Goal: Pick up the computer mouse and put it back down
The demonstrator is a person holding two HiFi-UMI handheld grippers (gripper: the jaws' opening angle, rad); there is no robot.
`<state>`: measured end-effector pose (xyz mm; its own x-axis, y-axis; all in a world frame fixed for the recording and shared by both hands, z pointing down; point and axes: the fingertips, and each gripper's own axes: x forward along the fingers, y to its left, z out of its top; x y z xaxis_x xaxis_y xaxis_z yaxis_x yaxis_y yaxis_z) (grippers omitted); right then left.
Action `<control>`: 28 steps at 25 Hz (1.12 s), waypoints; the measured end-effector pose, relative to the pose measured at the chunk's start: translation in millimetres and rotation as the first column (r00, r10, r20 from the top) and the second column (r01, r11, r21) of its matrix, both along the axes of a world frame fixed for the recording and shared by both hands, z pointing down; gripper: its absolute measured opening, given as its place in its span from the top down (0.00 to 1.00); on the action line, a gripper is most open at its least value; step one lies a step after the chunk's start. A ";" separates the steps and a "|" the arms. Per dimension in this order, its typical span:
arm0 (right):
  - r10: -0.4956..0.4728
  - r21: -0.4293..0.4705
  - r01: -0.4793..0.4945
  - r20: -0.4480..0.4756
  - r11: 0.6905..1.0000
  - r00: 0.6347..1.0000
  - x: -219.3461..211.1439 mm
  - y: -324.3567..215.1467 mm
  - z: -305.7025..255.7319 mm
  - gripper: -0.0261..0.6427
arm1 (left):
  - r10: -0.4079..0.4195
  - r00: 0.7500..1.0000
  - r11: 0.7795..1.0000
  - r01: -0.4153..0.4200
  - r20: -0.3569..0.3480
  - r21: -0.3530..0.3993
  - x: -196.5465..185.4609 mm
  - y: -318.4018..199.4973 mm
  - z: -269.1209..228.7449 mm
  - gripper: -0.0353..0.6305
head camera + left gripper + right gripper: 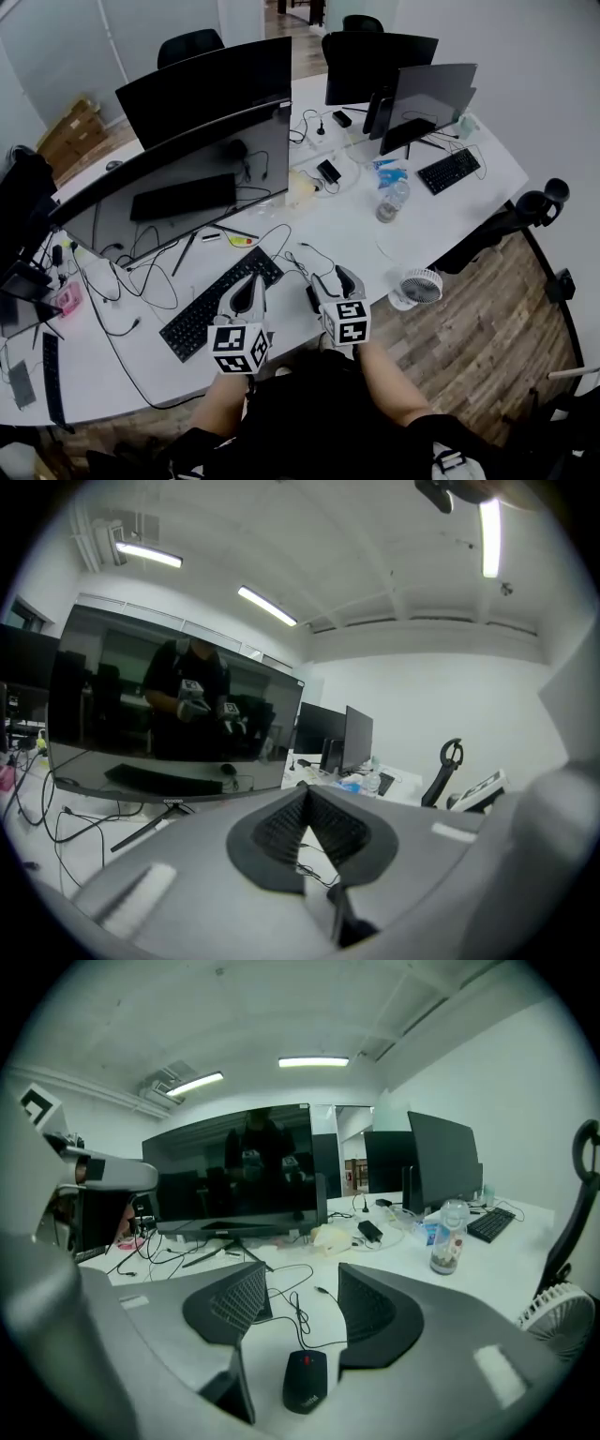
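Left gripper (306,794) fingers (281,829) seemingly together; right gripper (300,1277) spread.

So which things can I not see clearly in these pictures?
- Right gripper view: the print on the mouse is too small to read.
- Left gripper view: the body of the left gripper hides the desk under it.
- Head view: the label on the bottle is too small to read.

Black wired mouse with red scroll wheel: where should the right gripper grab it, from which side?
Pinch the long flanks at mid-body, approaching from its rear end. The black mouse lies flat, lengthwise in line with the open right gripper, its cable leaving the far end.
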<state>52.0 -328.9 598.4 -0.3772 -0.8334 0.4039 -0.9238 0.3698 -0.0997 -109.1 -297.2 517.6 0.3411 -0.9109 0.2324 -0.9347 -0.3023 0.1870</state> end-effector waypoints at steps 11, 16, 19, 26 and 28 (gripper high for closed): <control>-0.052 -0.214 0.032 -0.085 0.976 0.995 -9.8 -0.9 97.0 0.61 | -0.018 1.000 0.999 0.019 0.019 -0.033 -7.7 -12.6 12.2 0.87; -0.063 -0.333 0.022 -0.111 0.943 0.992 -9.6 9.0 140.1 0.54 | -0.029 0.999 0.998 0.031 0.035 -0.054 -14.9 -11.6 17.4 0.87; -0.079 -0.395 0.017 -0.143 0.919 0.986 -8.1 16.6 163.5 0.54 | -0.036 0.999 0.997 0.039 0.036 -0.069 -17.7 -12.0 21.4 0.87; -0.114 -0.451 0.020 -0.183 0.892 0.977 -9.1 20.6 204.2 0.55 | -0.035 0.998 0.996 0.039 0.056 -0.074 -16.5 -12.5 22.6 0.87; -0.135 -0.468 0.018 -0.218 0.883 0.967 -8.6 22.6 204.7 0.55 | -0.041 0.997 0.997 0.045 0.064 -0.070 -18.0 -13.0 21.0 0.87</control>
